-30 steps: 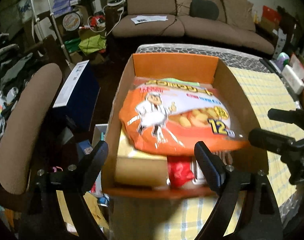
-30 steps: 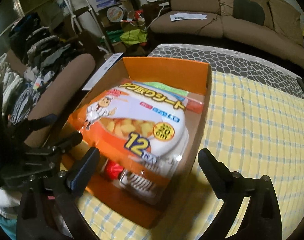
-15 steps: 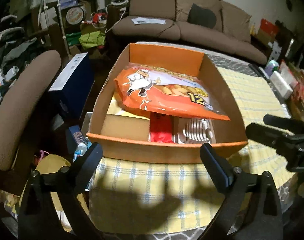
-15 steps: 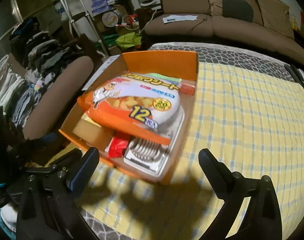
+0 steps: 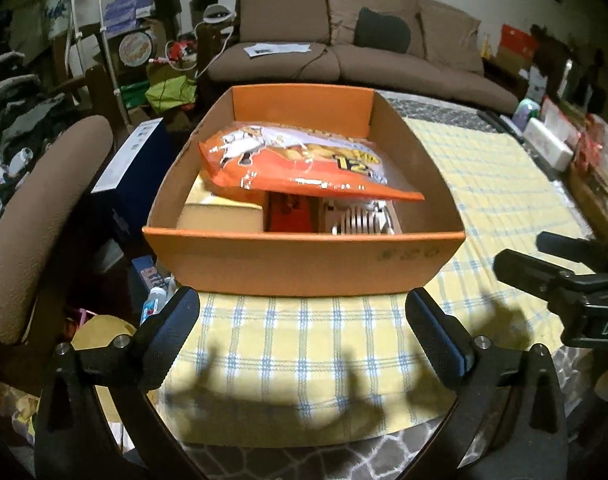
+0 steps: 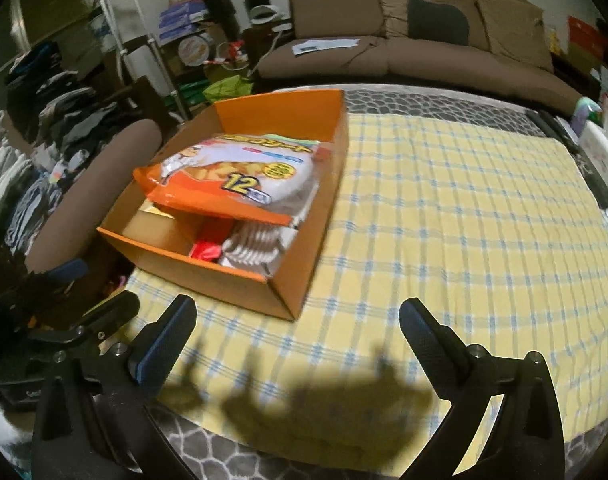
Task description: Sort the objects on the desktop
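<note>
An orange cardboard box (image 5: 304, 264) stands on the checked cloth at the table's left edge. An orange snack bag (image 5: 295, 164) lies slanted on top of its contents, over a tan carton (image 5: 219, 216), a red packet (image 5: 291, 216) and a white slicer (image 5: 364, 220). My left gripper (image 5: 299, 304) hangs in front of the box's near wall, its jaws opening with nothing between them. My right gripper (image 6: 297, 312) stands open and empty over the cloth, to the right of the box (image 6: 231, 280) and the bag (image 6: 231, 180).
Yellow checked cloth (image 6: 464, 220) covers the table to the right of the box. A brown chair (image 5: 35, 208) and a blue carton (image 5: 131, 168) stand left of the table. A white container (image 5: 548, 148) and clutter line the right edge. A sofa (image 5: 344, 52) is behind.
Both grippers have drawn back from the box towards the near table edge, so bare cloth now lies under them. The left jaws have spread wider. The bag stays in the box.
</note>
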`<state>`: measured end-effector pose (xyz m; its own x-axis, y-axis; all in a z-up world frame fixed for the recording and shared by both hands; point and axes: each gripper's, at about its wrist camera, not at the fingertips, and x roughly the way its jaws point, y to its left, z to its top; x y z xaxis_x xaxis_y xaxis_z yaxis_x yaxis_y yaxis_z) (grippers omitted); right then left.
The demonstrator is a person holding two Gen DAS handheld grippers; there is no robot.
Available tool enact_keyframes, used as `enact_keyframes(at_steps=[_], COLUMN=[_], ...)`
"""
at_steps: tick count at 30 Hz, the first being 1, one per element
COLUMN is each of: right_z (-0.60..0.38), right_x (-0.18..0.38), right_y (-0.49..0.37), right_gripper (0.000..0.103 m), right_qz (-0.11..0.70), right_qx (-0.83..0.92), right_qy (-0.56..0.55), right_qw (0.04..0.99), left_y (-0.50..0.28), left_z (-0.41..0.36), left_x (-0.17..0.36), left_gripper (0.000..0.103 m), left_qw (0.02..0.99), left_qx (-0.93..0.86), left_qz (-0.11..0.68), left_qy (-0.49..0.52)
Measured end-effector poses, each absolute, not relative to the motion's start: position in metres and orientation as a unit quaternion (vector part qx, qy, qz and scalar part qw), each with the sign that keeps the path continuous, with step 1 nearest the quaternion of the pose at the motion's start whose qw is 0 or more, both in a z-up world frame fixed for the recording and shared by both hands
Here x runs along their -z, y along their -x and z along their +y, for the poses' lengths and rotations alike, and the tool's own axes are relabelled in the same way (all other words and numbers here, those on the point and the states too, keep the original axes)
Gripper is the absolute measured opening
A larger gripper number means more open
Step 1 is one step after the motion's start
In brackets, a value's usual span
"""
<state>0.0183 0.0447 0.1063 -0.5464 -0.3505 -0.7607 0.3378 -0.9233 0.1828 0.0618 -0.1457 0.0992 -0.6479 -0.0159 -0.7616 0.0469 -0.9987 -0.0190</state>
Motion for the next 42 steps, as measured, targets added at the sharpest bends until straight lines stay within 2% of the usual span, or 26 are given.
enact_keyframes(at_steps=[24, 42], right_z=[0.106, 0.098], right_x=[-0.030, -0.006], right_y=[-0.012, 0.000], right_gripper=[0.103, 0.103], right_qz=[0.005, 0.016], right_qx=[0.885, 0.890], right_qy=[-0.456, -0.450], right_qw=[0.096, 0.073], left_y=[-0.032, -0.013], left_z=[-0.121, -0.125], left_x=[-0.030, 0.003], left_gripper=[0.103, 0.103], left_qw=[0.086, 0.093], left_qx=[0.884, 0.871], left_qz=[-0.003, 0.038], left_qy=[-0.460, -0.481])
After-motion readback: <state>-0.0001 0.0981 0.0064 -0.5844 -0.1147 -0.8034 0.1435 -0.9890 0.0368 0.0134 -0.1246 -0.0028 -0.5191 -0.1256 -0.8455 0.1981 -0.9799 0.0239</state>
